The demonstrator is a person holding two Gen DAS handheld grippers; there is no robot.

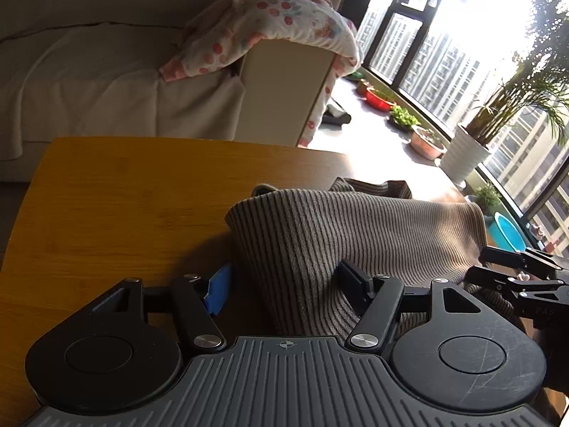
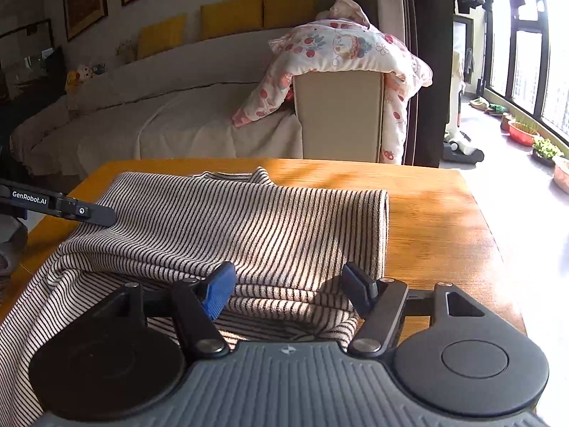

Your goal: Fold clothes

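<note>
Striped sweater (image 2: 227, 227) folded on wooden worktop (image 2: 437, 213), right gripper (image 2: 286, 290) jaws spread wide around its near stacked edge, left gripper (image 1: 284, 284) jaws likewise apart astride a raised fold, only left view shows potted palm (image 1: 498, 121), sweater's near hem cut off.

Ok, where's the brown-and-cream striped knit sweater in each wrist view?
Left wrist: striped knit sweater lower centre-right, draped between the open fingers.
Right wrist: centre-left, partly folded on the table.
Shared landmark: floral cherry-print blanket over the beige box.
</note>
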